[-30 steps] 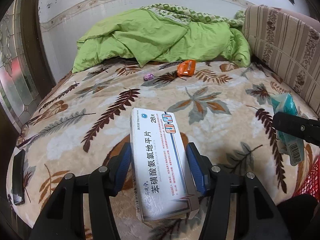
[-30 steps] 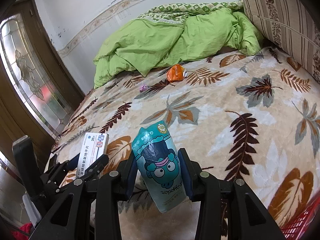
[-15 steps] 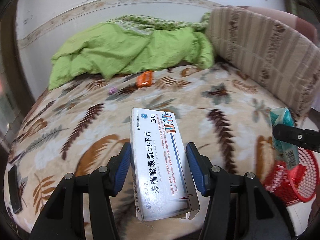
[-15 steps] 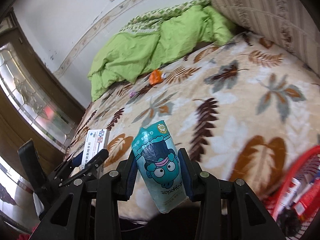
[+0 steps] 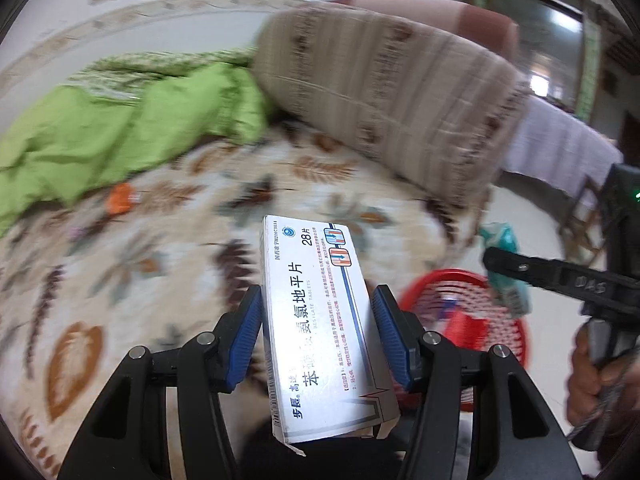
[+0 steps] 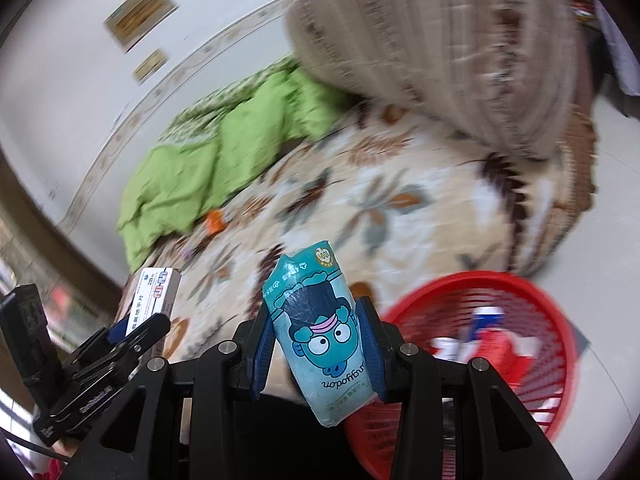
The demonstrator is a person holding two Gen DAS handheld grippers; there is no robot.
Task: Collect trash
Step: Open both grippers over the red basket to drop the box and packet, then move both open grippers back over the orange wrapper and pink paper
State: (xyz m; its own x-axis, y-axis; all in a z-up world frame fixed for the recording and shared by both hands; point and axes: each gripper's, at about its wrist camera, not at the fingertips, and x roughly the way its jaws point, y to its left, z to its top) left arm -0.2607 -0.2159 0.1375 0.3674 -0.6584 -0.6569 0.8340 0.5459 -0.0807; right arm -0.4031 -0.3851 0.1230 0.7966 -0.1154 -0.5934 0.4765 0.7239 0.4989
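My left gripper (image 5: 316, 316) is shut on a white medicine box (image 5: 320, 320) with blue print, held above the bed's near edge. My right gripper (image 6: 316, 336) is shut on a teal snack pouch (image 6: 320, 336) with a cartoon face. A red plastic basket (image 6: 500, 280) stands on the floor to the right, with some trash inside; in the left wrist view the red basket (image 5: 504, 344) lies just right of the box. The right gripper with the teal pouch (image 5: 504, 256) hangs over that basket's far rim. An orange wrapper (image 5: 120, 198) lies on the bed near the green quilt.
The bed carries a leaf-patterned blanket (image 5: 160, 240), a crumpled green quilt (image 5: 120, 128) at the back and a striped headboard cushion (image 5: 380, 92) on the right. A person's hand (image 5: 592, 376) grips the right tool. Pale floor (image 6: 608, 184) surrounds the basket.
Both grippers have swung right with their loads, from over the bed to the red basket beside it. The basket, barely visible before, now fills the lower right of both views.
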